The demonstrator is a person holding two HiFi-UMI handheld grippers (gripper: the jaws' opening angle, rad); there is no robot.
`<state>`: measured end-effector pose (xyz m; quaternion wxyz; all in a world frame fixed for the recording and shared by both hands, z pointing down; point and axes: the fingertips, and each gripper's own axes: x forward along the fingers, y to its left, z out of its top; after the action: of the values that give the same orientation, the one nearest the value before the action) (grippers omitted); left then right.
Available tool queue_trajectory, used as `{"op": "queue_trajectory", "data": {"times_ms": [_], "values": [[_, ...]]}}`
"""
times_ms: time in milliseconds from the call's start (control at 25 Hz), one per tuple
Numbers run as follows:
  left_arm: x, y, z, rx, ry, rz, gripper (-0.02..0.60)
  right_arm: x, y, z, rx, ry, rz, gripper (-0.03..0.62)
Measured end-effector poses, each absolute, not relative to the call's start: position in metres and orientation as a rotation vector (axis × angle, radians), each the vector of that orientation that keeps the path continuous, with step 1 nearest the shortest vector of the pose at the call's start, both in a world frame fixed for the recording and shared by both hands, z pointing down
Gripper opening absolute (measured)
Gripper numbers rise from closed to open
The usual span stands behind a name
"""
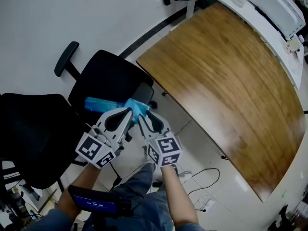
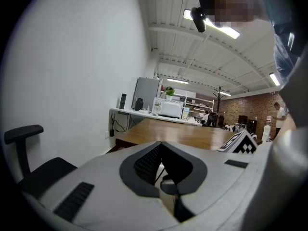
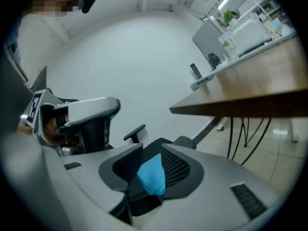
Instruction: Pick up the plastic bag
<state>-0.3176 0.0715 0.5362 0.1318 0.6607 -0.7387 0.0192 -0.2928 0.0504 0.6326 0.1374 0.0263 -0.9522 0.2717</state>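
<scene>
A blue plastic bag (image 1: 103, 104) lies across the seat of a black office chair (image 1: 110, 76), bunched up at its right end under both gripper tips. My right gripper (image 1: 142, 117) stands open with a fold of the bag (image 3: 151, 174) between its jaws, lying against the right pad; in the right gripper view, the tips of my right gripper (image 3: 147, 146) stand a little apart. My left gripper (image 1: 129, 111) sits just to its left, tip at the bag's bunched end. In the left gripper view, the jaws of my left gripper (image 2: 161, 143) meet at the tip with nothing seen between them.
A brown wooden table (image 1: 231, 81) stands to the right of the chair, its corner close to the seat. The chair's armrest (image 1: 66, 57) sticks up at the far left. A second black chair back (image 1: 29, 138) is at the left. Cables (image 1: 202, 177) lie on the tiled floor.
</scene>
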Motion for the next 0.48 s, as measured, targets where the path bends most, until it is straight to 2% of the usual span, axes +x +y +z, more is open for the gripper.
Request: {"op": "queue_trajectory", "data": {"times_ms": [40,160,480], "values": [[-0.319,0.072,0.539,1.918,-2.14,0.061,0.006,-0.293,0.05,0.646,0.098,-2.723,0.816,0.153],[-0.325,0.073,0.547,1.908,-2.134,0.07,0.006,-0.293,0.047,0.68,0.163,-2.637,0.886,0.184],[-0.329,0.074,0.571,1.89,-2.096,0.078,0.006,-0.299,0.055,0.713,0.19,-2.557,1.088,0.186]]}}
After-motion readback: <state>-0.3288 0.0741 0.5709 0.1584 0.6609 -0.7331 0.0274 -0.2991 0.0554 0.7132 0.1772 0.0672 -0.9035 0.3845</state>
